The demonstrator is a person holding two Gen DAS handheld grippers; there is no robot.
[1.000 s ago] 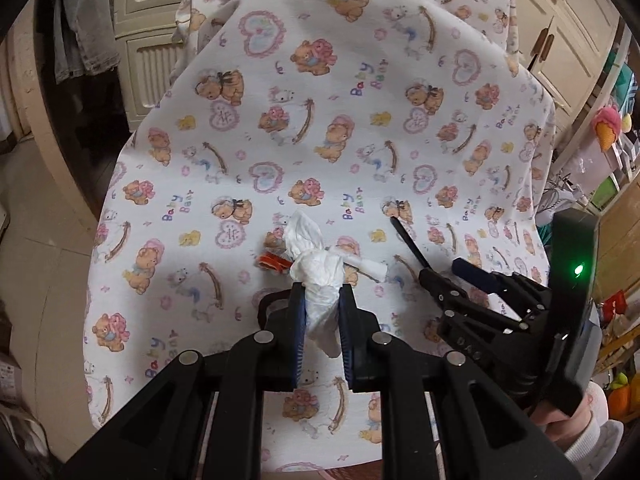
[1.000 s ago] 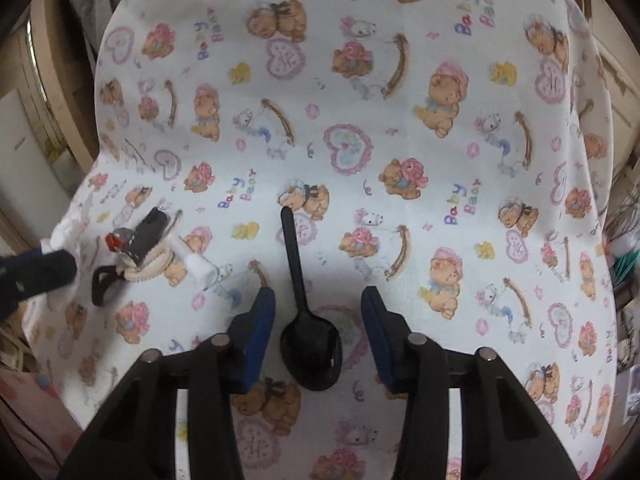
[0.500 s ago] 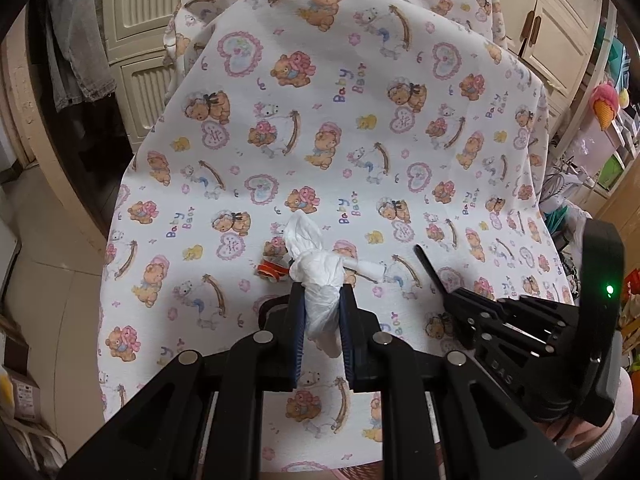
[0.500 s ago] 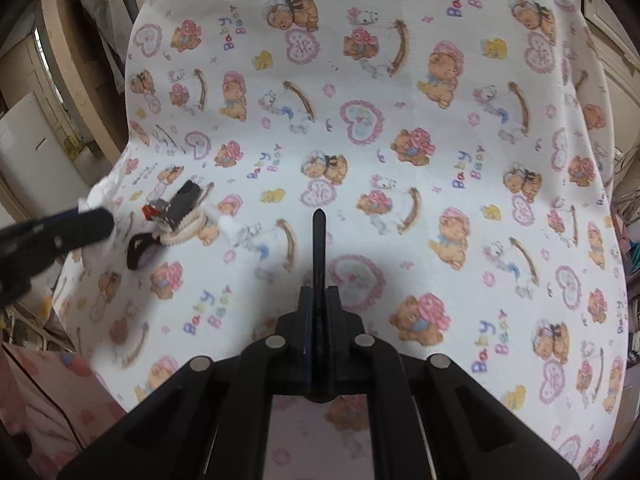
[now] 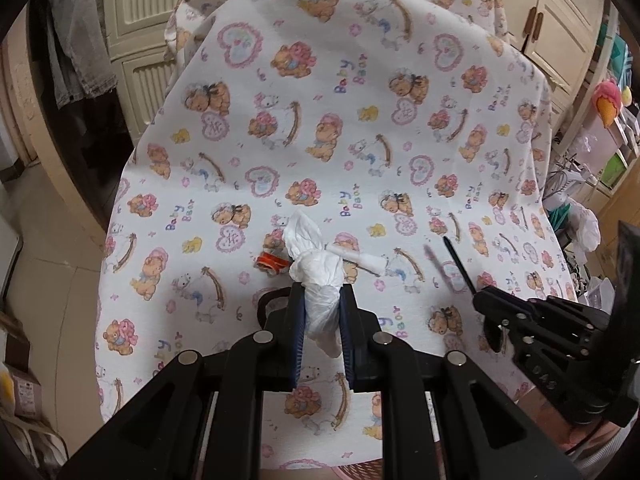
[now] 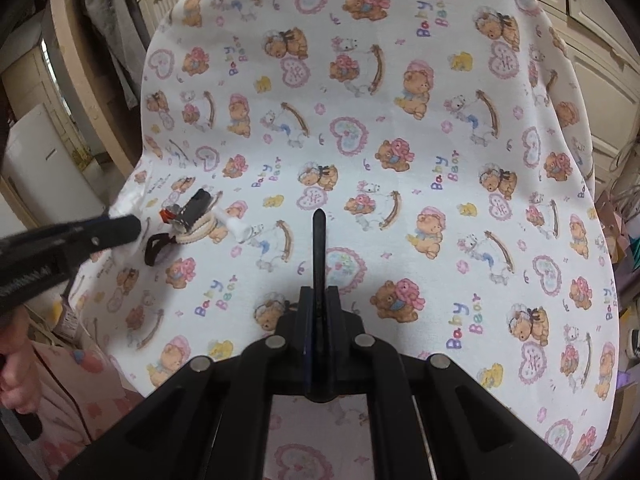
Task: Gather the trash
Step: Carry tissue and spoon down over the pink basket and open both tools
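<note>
While the left gripper point(image 5: 322, 312) is pinching a crumpled white tissue wad point(image 5: 316, 268) between its blue pads, narrow gap w/ the wad bulging out front, the right gripper point(image 6: 319, 320) is clamping tight on a black plastic spoon point(image 6: 318, 248), handle sticking fwd above the teddy-print cloth point(image 6: 420, 152). Other bits are lying on the cloth near the left tips: small rolled white paper point(image 6: 236, 229), a black-and-red item point(image 6: 188, 212), a black loop point(image 6: 154, 249). Can't tell what those last two are.
</note>
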